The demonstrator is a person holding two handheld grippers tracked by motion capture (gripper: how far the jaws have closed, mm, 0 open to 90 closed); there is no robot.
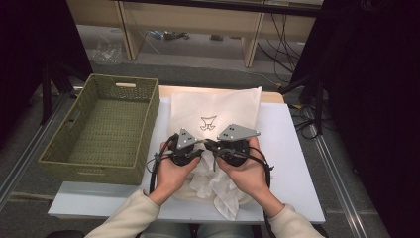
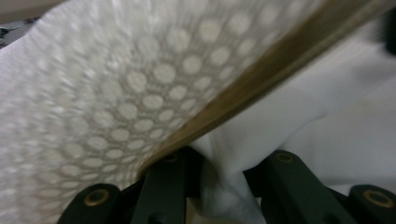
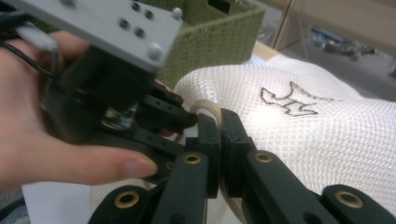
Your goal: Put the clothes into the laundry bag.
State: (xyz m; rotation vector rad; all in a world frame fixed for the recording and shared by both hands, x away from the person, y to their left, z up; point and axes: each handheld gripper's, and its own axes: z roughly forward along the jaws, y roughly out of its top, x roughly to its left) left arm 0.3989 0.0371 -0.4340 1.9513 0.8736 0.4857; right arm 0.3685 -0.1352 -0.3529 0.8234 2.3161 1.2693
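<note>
- Handling: mesh laundry bag (image 1: 214,111), centre frame, likely light, limp, snag-prone.
- Left gripper (image 1: 197,144) pinching white cloth (image 2: 261,135) at bag mouth.
- Right gripper (image 3: 219,135) pressed together on tan hem (image 3: 208,110), the firmest hold.

In the left gripper view the mesh bag (image 2: 116,102) is blurred and runs off every edge, and the white cloth (image 2: 289,121) pinched between the jaws hides how far they stand apart. In the right gripper view the left gripper (image 3: 184,119) is cut off at the top and left. In the high view the hands cover the bag's near edge.
</note>
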